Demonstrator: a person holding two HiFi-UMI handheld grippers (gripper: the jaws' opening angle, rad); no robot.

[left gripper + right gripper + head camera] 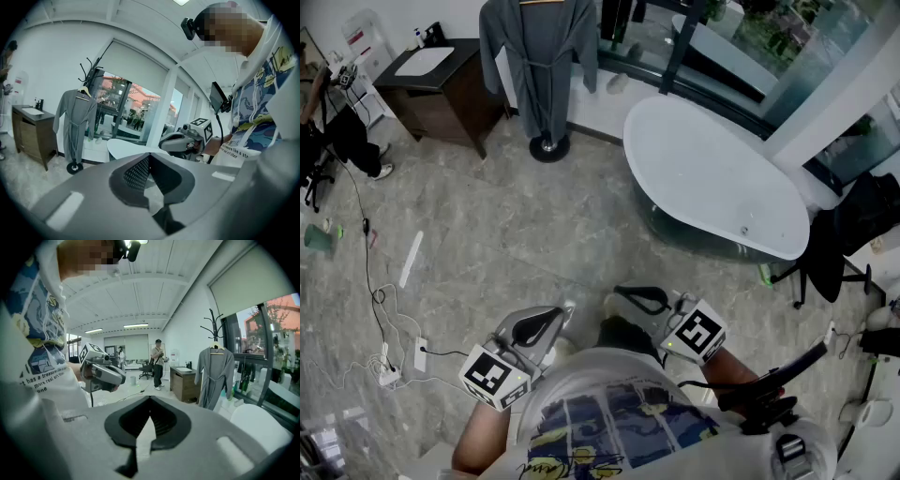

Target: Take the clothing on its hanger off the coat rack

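A grey robe (539, 56) hangs on a wooden hanger (84, 91) from a black coat rack (213, 326), whose round base (549, 147) stands on the floor at the far side of the room. Both grippers are held close to the person's body, well short of the rack. My left gripper (555, 321) is shut with nothing in it, its marker cube (497, 375) toward the person. My right gripper (630, 298) is likewise shut and empty. The robe (75, 124) appears at the left in the left gripper view. In the right gripper view the robe (214, 376) hangs right of centre.
A white bathtub (712, 178) stands right of the rack in front of a glass wall. A dark vanity cabinet (441, 89) is left of it. Cables and a power strip (389, 361) lie on the marble floor at left. A black chair (834, 244) is at right; a person (158, 362) stands far off.
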